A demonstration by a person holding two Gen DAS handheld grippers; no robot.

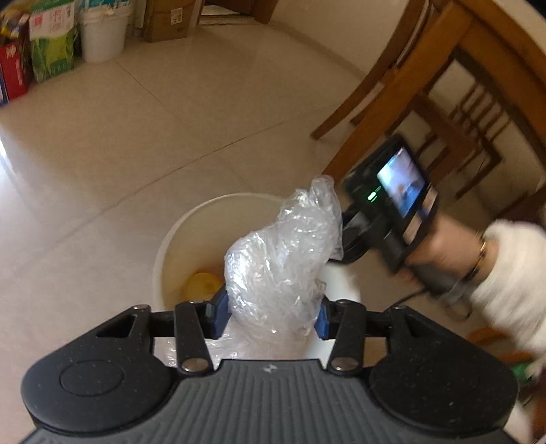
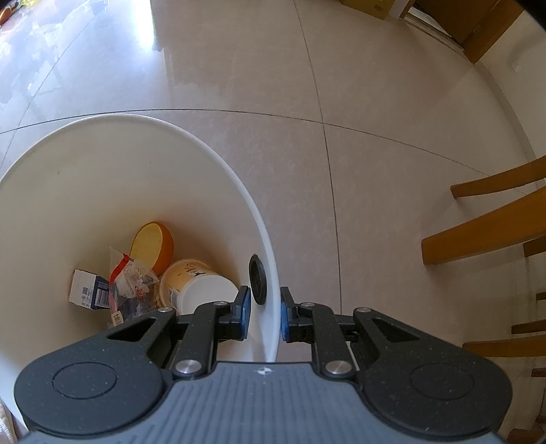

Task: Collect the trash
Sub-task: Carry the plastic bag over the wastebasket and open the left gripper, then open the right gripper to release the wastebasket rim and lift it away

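A crumpled clear plastic bag sits between the blue pads of my left gripper, which is shut on it above the white bucket. My right gripper is shut on the bucket's rim, one pad inside the wall and one outside. Inside the bucket lie half an orange, a paper cup, a small box and a clear wrapper. In the left wrist view a hand in a white sleeve holds the right tool; its fingertips are hidden behind the plastic.
Wooden chairs stand to the right of the bucket, with their legs close by on the tiled floor. A white pail, green bags and a cardboard box line the far wall.
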